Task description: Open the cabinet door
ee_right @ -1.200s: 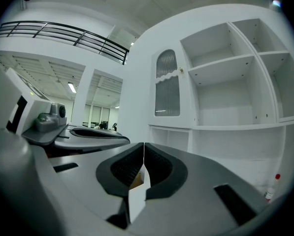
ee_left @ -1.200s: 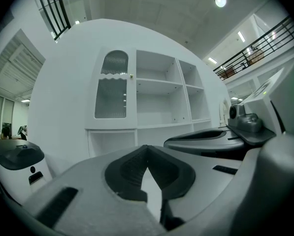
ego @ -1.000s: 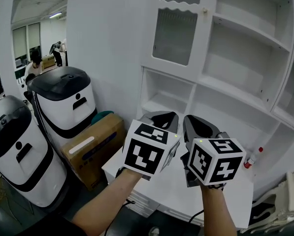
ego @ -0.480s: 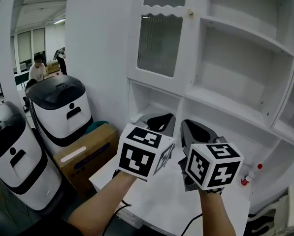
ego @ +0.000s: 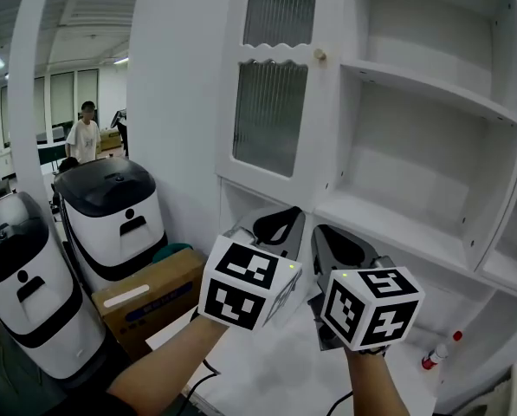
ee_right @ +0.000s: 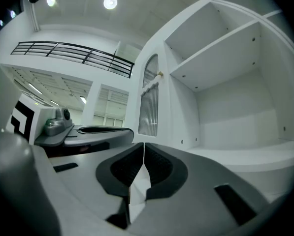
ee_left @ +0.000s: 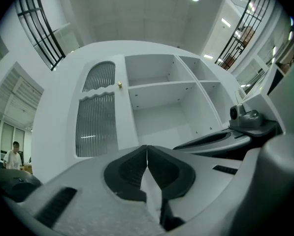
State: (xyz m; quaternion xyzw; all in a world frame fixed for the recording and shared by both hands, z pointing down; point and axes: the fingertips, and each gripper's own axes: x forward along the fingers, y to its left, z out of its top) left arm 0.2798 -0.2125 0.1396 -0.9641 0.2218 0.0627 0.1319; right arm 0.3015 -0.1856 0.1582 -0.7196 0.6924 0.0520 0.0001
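Now | left gripper [ee_left: 147, 149] closed, empty | right gripper [ee_right: 144, 146] closed, empty | cabinet door [ego: 271, 120] shut

The cabinet door [ego: 271, 111] is white and tall with an arched top and two ribbed glass panes. It stands upright and shut at upper centre, a small round knob [ego: 319, 55] on its right edge.

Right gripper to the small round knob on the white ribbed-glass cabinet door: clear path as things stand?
Probably yes. The small round knob on the white ribbed-glass cabinet door sits above the right gripper, with only open air between them. The jaws are shut and empty, so they must open first.
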